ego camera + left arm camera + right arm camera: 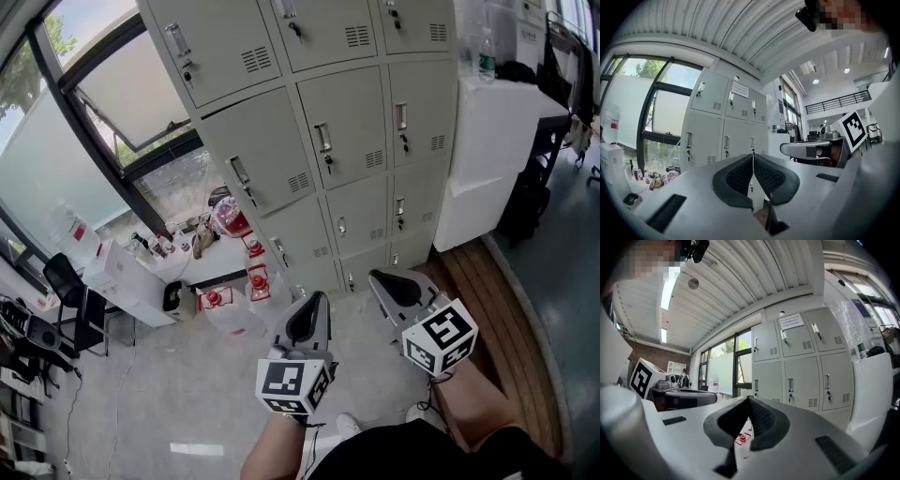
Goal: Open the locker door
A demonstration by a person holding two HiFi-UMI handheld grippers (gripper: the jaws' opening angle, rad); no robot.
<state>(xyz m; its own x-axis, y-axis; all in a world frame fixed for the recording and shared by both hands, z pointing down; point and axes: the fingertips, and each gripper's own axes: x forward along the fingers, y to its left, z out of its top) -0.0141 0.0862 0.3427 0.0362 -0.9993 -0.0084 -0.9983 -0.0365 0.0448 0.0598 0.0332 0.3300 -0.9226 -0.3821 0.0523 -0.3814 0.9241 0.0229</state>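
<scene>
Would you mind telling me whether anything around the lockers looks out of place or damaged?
Nothing looks damaged: every locker door in view sits shut and square. The only untidy spot is the clutter of red-capped jugs and small items on the floor left of them, below the window.

Lockers (328,141) ahead; window (112,103) L, cabinet (487,159) R.

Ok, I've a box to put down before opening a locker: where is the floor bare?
Bare: the pale grey floor between the black office chair and the left hand-held gripper, and the wooden strip beside the white cabinet. Crowded: the left foot of the grey metal lockers, with clear red-capped jugs and white boxes.
</scene>
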